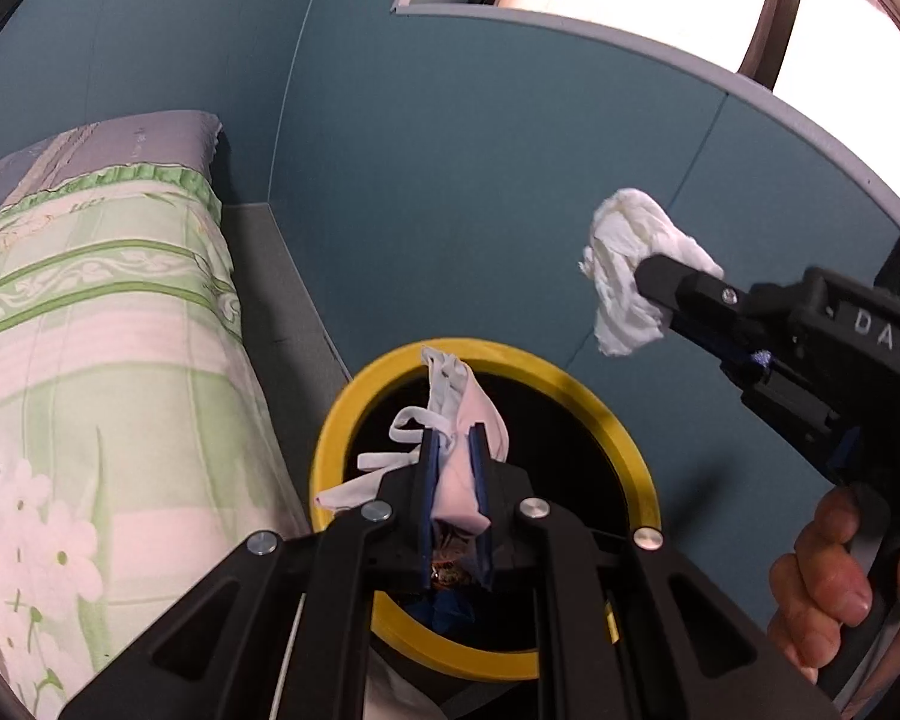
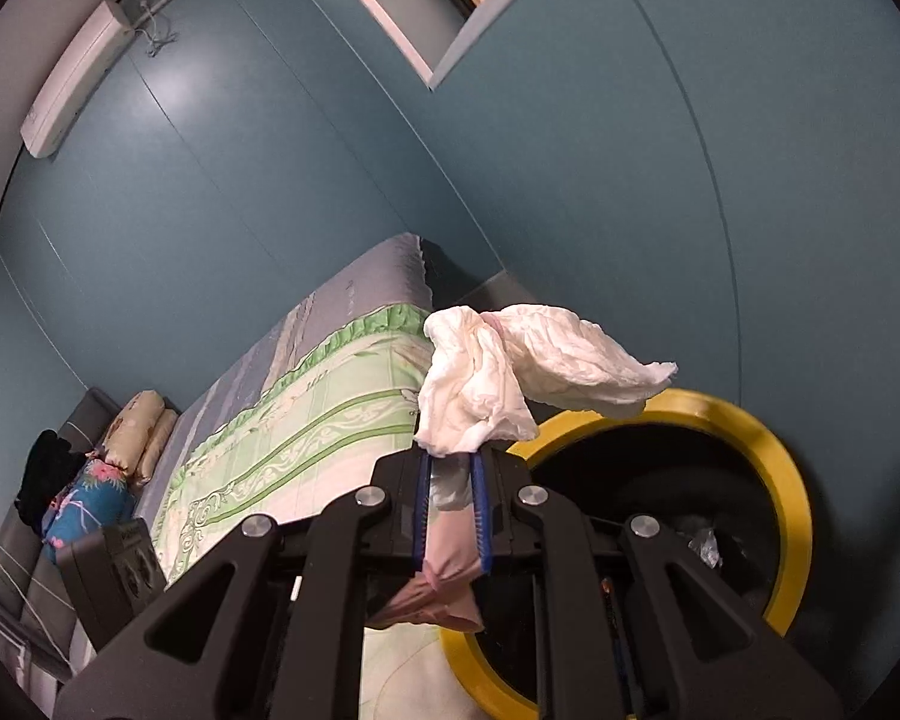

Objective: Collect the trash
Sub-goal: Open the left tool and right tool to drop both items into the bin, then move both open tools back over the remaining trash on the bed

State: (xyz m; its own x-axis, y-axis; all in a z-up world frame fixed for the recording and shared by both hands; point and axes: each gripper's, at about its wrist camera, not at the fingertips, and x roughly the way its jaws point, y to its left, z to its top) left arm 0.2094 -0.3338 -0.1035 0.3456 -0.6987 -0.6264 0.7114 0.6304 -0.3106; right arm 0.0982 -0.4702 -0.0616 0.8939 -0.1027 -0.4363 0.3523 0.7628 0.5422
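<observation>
We hold one hand-held gripper in each hand, and both carry trash. Our left hand-held gripper (image 1: 453, 450) is clamped on a face mask (image 1: 462, 420), white and pale pink, with its thin straps hanging loose to the left side. The mask is above the open mouth of the trash bin (image 1: 606, 414), which has a yellow ring around a black inside. Through the gap under the mask we see some dark and blue things deep in the bin, but we cannot tell what they are.

Our right hand-held gripper (image 2: 453, 462) is closed on a crumpled white tissue (image 2: 510, 372), and a pale pink piece hangs down between the two fingers below it. In the left wrist view this tissue (image 1: 630, 270) is up and to the right of the bin, in the air in front of the blue wall (image 1: 450, 180). The black body of the right tool shows the white letters "DAS" (image 1: 885, 330); the rest of the word is cut by the edge. Our right hand (image 1: 834, 576) grips its handle.

Beside the bin there is a bed (image 1: 90, 330) with a green and white flowered cover. No other writing is readable.
</observation>
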